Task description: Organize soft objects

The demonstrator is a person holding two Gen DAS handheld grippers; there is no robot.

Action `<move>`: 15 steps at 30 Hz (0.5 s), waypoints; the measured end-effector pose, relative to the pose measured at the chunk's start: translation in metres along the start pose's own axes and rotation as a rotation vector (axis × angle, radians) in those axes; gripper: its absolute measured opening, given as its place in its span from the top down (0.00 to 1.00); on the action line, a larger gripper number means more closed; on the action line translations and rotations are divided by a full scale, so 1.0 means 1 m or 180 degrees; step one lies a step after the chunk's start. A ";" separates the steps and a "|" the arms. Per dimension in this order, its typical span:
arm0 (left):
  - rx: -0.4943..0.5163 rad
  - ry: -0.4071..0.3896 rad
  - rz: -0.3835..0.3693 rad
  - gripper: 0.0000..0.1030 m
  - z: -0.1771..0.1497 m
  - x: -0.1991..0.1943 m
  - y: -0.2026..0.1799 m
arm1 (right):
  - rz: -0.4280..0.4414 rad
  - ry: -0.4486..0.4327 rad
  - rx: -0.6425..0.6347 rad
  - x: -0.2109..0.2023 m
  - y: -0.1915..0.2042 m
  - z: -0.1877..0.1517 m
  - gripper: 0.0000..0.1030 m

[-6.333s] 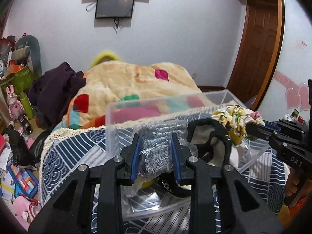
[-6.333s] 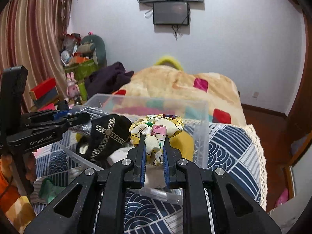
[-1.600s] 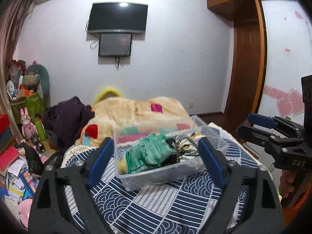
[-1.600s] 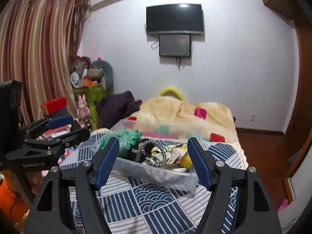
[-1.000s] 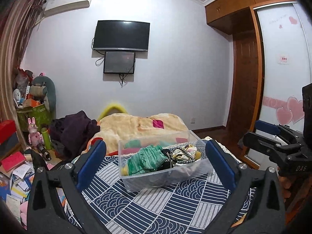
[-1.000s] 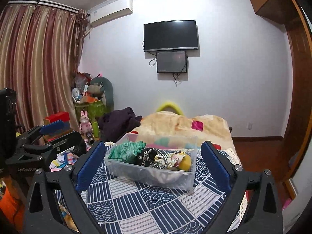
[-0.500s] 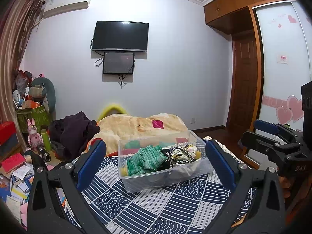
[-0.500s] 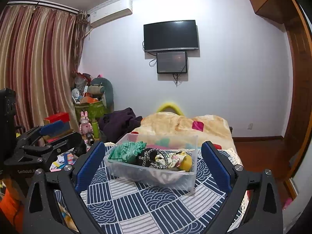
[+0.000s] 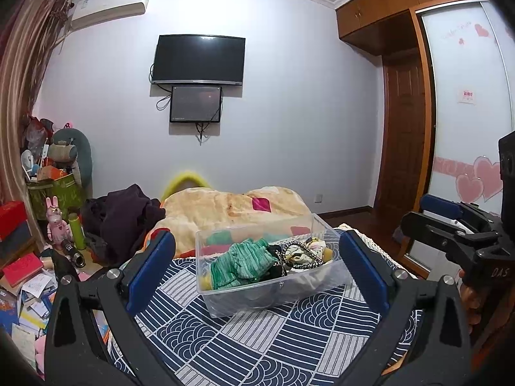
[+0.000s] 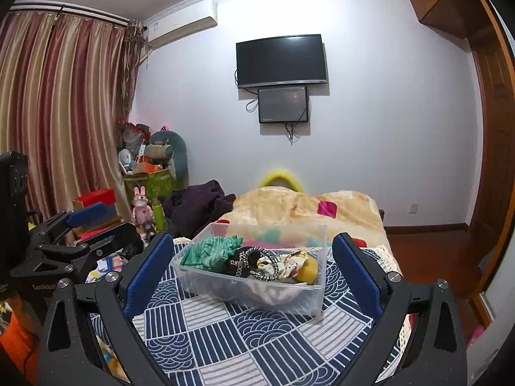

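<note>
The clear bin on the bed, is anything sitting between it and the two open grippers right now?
Nothing visible. Only bare blue patterned bedspread lies between the clear bin and both the right gripper and the left gripper, which are open and empty.

A bed covered by a navy-and-white patterned cloth (image 9: 257, 337). A clear plastic storage bin (image 10: 257, 292) rests on it. Behind lies a beige fleece blanket (image 10: 305, 206).

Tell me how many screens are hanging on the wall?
2. The big black flat television hangs high on the white wall, and the smaller dark screen hangs right under it, touching its lower edge. Both are off.
</note>
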State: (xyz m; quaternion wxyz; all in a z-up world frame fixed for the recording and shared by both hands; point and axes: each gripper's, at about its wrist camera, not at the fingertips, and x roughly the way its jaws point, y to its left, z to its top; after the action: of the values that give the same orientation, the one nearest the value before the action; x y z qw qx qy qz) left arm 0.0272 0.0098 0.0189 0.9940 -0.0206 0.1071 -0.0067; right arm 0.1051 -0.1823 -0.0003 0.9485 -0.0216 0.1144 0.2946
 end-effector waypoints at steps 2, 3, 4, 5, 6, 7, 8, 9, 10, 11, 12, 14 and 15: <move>-0.0005 -0.0005 -0.0004 0.00 0.001 -0.001 0.000 | -0.0002 0.0001 0.0001 0.000 0.001 0.000 0.03; -0.0008 -0.0004 -0.0009 0.00 0.001 -0.001 0.001 | -0.0007 -0.0001 0.0000 0.000 0.001 0.000 0.02; -0.0008 -0.0002 -0.0014 0.00 0.001 -0.001 0.001 | -0.0012 -0.0006 -0.0001 0.000 0.001 0.000 0.02; -0.0006 0.0000 -0.0016 0.00 0.001 0.000 0.001 | -0.0017 -0.0012 0.0002 -0.001 0.001 0.000 0.01; -0.0001 0.0002 -0.0017 0.00 0.001 0.000 0.001 | -0.0019 -0.0020 0.0008 -0.002 0.001 0.000 0.01; 0.0003 0.0006 -0.0018 0.00 0.001 0.000 0.001 | -0.0020 -0.0021 0.0010 -0.001 0.002 0.000 0.01; 0.0004 0.0009 -0.0025 0.00 0.001 0.000 0.001 | -0.0021 -0.0025 0.0014 -0.002 0.002 0.001 0.01; 0.0003 0.0013 -0.0032 0.00 0.000 0.001 0.001 | -0.0023 -0.0028 0.0016 -0.002 0.003 0.001 0.01; -0.0001 0.0021 -0.0036 0.00 0.000 0.001 0.001 | -0.0029 -0.0031 0.0020 -0.002 0.003 0.001 0.00; -0.0006 0.0025 -0.0044 0.00 0.000 0.001 0.002 | -0.0035 -0.0032 0.0020 -0.002 0.003 0.001 0.00; -0.0012 0.0024 -0.0050 0.00 0.000 0.001 0.002 | -0.0039 -0.0028 0.0018 -0.002 0.003 0.001 0.00; -0.0017 0.0021 -0.0053 0.00 -0.001 0.001 0.001 | -0.0033 -0.0013 0.0013 0.000 0.003 0.001 0.00; -0.0017 0.0022 -0.0055 0.00 -0.001 0.002 0.002 | -0.0031 -0.0009 0.0007 0.000 0.004 0.001 0.00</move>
State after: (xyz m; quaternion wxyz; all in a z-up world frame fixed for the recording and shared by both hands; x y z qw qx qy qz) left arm 0.0288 0.0113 0.0179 0.9935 -0.0242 0.1104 -0.0151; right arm 0.1033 -0.1790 0.0006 0.9501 -0.0207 0.1134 0.2899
